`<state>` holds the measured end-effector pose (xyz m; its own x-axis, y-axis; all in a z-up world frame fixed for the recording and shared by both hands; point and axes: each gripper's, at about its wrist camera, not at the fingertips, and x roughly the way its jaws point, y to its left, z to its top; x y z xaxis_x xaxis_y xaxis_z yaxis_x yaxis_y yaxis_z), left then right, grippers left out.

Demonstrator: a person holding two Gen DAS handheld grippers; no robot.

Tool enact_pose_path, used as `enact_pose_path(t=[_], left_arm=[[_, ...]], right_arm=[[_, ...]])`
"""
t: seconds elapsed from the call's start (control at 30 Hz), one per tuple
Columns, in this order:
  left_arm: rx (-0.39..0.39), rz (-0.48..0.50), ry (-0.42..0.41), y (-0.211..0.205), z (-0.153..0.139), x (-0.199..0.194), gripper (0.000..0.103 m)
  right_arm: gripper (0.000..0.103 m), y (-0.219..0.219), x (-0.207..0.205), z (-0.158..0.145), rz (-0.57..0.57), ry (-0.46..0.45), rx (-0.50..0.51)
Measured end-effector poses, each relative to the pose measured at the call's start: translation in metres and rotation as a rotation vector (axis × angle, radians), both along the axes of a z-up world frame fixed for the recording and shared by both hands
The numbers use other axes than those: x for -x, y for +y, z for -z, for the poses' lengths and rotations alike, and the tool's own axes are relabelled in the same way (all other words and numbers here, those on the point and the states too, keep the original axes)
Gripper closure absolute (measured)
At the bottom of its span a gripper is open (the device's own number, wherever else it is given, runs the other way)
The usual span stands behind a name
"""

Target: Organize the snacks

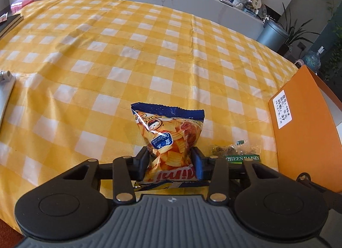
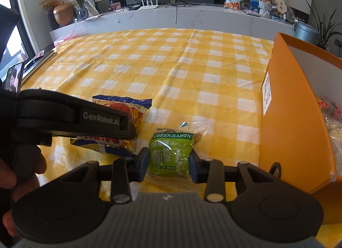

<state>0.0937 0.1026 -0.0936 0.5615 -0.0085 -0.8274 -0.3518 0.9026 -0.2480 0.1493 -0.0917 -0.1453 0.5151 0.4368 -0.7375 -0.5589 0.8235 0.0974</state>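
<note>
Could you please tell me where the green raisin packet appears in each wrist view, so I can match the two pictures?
Left wrist view: the green raisin packet lies low at right, between the chip bag and the orange box.
Right wrist view: low centre, between the right gripper fingers.
Shared landmark: the orange box, standing at the right edge in both.

chip bag [image 1: 168,139]: my left gripper [image 1: 170,163] covers its lower end; the printed word there is cut to a few letters.
raisin pack [image 1: 236,154]: in my left view only its top shows past the gripper arm.
orange box [image 2: 299,119]: right side runs off frame; contents inside too blurred to name.
box label [image 1: 283,111]: print too small to read.
phone [image 2: 14,77]: at the table's left edge, partly behind my left gripper.
</note>
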Motion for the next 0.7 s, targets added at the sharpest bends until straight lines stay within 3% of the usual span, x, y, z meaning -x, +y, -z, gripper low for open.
enact_pose_path(t=[0.2, 0.33, 0.53, 0.7], left_arm=[[-0.034, 0.017, -0.01, 0.0, -0.005, 0.008, 0.061], [-0.043, 0.021, -0.043, 0.002, -0.02, 0.018, 0.061], [-0.138, 0.046, -0.107, -0.005, -0.054, 0.028, 0.061], [-0.173, 0.102, -0.166, -0.022, -0.084, 0.033, 0.061]], right_arm=[[0.066, -0.001, 0.002, -0.004, 0.001, -0.008, -0.004], [0.067, -0.003, 0.011, -0.019, -0.014, -0.093, 0.004], [0.067, -0.011, 0.027, -0.055, -0.033, -0.231, -0.006], [0.067, -0.033, 0.032, -0.087, 0.007, -0.286, -0.052]])
